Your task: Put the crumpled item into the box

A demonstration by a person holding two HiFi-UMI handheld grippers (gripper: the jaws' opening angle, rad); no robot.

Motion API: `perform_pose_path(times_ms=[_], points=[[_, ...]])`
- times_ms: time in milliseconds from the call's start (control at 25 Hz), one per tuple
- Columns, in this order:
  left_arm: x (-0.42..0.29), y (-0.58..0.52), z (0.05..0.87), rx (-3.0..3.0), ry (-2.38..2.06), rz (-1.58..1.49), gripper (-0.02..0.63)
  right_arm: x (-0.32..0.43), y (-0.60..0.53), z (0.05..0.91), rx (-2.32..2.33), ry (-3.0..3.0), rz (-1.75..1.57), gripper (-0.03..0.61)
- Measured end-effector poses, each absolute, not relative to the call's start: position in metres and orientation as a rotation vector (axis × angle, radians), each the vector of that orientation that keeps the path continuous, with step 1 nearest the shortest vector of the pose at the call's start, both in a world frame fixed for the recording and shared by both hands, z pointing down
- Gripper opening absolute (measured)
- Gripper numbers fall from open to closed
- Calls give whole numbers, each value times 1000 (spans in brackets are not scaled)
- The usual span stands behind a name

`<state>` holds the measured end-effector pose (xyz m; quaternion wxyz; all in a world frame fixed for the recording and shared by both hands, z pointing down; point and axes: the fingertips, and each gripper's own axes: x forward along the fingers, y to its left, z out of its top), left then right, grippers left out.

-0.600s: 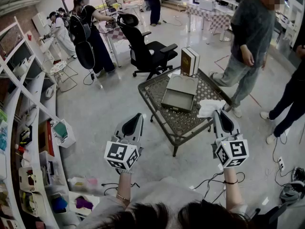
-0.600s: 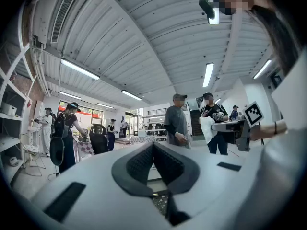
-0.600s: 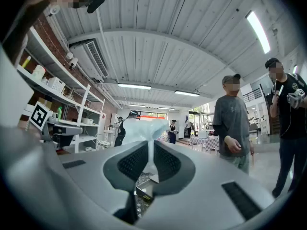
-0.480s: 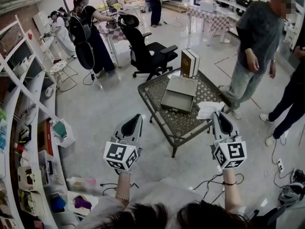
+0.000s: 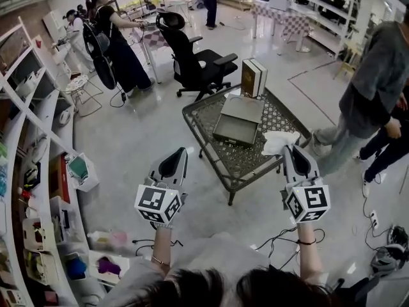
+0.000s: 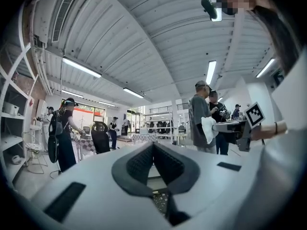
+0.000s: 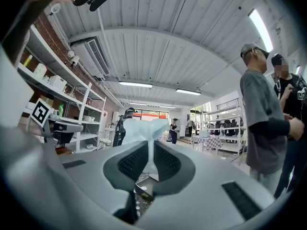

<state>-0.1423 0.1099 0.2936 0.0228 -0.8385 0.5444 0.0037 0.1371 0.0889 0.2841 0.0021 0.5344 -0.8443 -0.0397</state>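
Note:
A white crumpled item hangs over the near right corner of the metal lattice table, with my right gripper shut on it. In the right gripper view the white crumpled item rises from between the pads of the right gripper. A flat grey box lies open on the table's middle, its lid lying behind it. My left gripper is held over the floor left of the table, jaws together and empty. In the left gripper view the left gripper faces the room, and the crumpled item shows at the right.
Two upright books stand at the table's far edge. A black office chair is behind the table. A person in grey stands close on the right. White shelves line the left wall. Cables lie on the floor near my feet.
The person in grey has stepped to the right. My view has shifted a little; both grippers hold nearly the same places, the right one still on the white item.

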Motion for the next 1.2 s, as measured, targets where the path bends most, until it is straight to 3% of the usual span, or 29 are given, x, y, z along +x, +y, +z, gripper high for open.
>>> perform_pose_path(times_ms=[480,1200], points=[[-140,87,313,-2658,1701,-34,17,129,59,304,1636,-2650,-13,52],[-146,-35,341,-2816,1548,-61,17,103,-38,329,1688,-2575,72,52]])
